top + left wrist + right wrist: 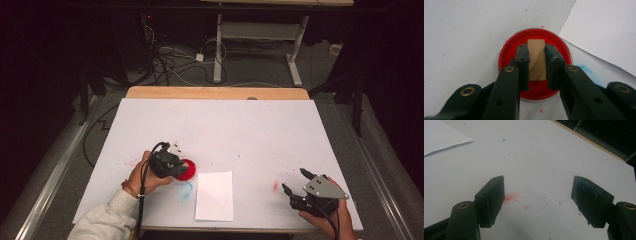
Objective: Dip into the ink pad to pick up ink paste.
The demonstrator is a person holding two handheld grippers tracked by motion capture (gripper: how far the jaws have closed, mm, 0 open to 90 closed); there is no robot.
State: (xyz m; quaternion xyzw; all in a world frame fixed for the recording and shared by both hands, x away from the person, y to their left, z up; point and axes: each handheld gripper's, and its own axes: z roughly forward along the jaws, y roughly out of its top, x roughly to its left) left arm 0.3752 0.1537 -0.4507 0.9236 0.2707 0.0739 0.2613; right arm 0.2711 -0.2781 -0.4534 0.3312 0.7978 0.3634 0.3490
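Gripping a small wooden block (537,60) between its jaws, the left gripper (536,53) holds it over a round dish of red paint (509,47) on the white table (250,130), just beside a paper sheet (215,195). The right gripper (537,195) rests near the table's edge, jaws wide apart, clasping nothing.

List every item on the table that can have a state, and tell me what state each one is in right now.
left gripper: shut on the wooden block, above the dish.
wooden block: clamped between the jaws, over the red paint.
red paint dish: uncovered, holding red paint.
right gripper: open, holding nothing, over a red smear.
sheet of paper: lying flat, unmarked.
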